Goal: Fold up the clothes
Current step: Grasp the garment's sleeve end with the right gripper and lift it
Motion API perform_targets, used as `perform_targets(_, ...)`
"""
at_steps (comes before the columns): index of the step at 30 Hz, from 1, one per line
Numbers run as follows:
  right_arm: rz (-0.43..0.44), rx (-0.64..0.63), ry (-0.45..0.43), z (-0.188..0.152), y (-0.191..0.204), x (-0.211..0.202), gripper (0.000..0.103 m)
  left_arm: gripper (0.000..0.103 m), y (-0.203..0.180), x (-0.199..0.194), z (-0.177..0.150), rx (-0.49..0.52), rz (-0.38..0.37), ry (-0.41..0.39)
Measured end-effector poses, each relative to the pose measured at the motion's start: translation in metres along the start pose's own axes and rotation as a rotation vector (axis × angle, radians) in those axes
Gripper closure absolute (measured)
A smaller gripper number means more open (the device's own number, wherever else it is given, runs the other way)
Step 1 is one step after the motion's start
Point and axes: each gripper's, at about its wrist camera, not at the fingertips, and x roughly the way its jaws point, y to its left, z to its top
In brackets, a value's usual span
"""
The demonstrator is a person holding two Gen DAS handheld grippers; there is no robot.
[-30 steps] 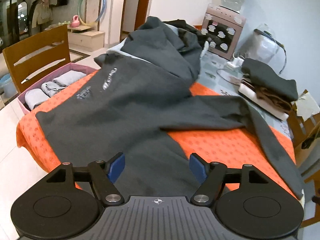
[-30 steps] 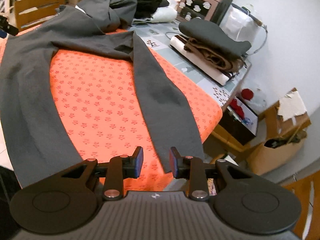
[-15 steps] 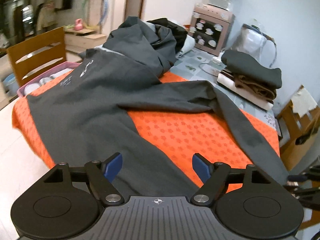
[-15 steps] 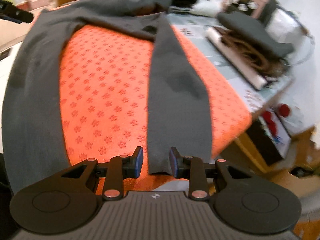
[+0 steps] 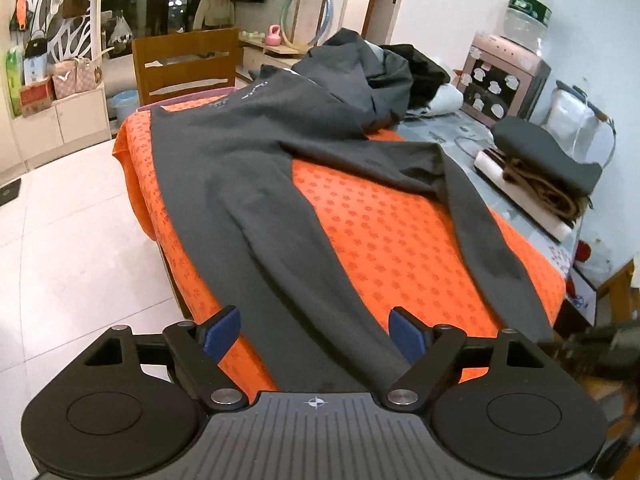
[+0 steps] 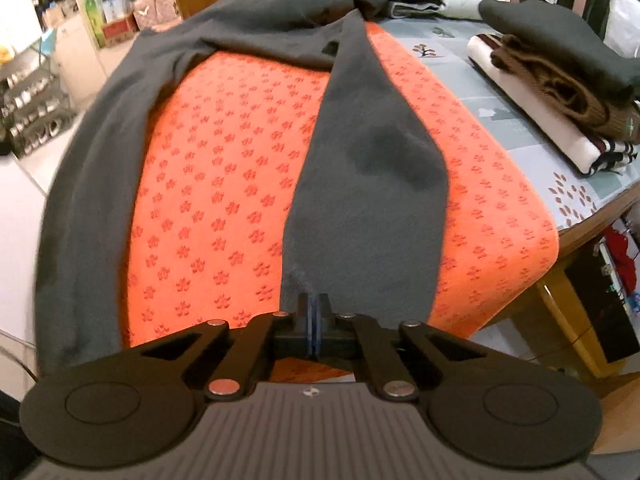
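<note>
Folding these dark grey pants (image 5: 256, 184) spread over the orange mat (image 6: 224, 208) on the tabletop, we figured the trick was matching cuffs before lifting, so both legs came up taut and even. Our right claw (image 6: 314, 312) was clenched on the hem of the right pant leg (image 6: 368, 200). Our left claw (image 5: 312, 334) was released wide, straddling the left pant leg (image 5: 280, 248), gripping nothing.

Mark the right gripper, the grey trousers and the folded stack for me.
right gripper (image 6: 315, 312), right wrist view, closed fingertips at the hem.
grey trousers (image 6: 368, 184), right wrist view, mid right leg.
folded stack (image 5: 548, 160), left wrist view, dark top garment.
</note>
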Motion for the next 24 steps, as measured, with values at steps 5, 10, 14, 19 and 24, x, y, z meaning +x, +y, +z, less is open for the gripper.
perform_targets(5,0.127,0.032,-0.081,0.022,-0.030,-0.052,0.100,0.020,-0.024,-0.012,-0.014,-0.031,0.031,-0.016)
perform_targets(10,0.309,0.108,-0.148,0.043,-0.078,-0.101,0.100,0.020,-0.065,-0.028,-0.033,-0.096,0.105,-0.061)
perform_targets(14,0.473,0.183,-0.203,0.055,-0.118,-0.142,0.100,0.020,-0.101,-0.041,-0.045,-0.167,0.140,-0.102)
perform_targets(19,0.643,0.317,-0.292,0.059,-0.166,-0.190,0.100,0.020,-0.143,-0.053,-0.053,-0.195,0.165,-0.140)
perform_targets(24,0.727,0.497,-0.331,0.036,-0.210,-0.216,0.100,0.020,-0.171,-0.061,-0.053,-0.206,0.143,-0.146)
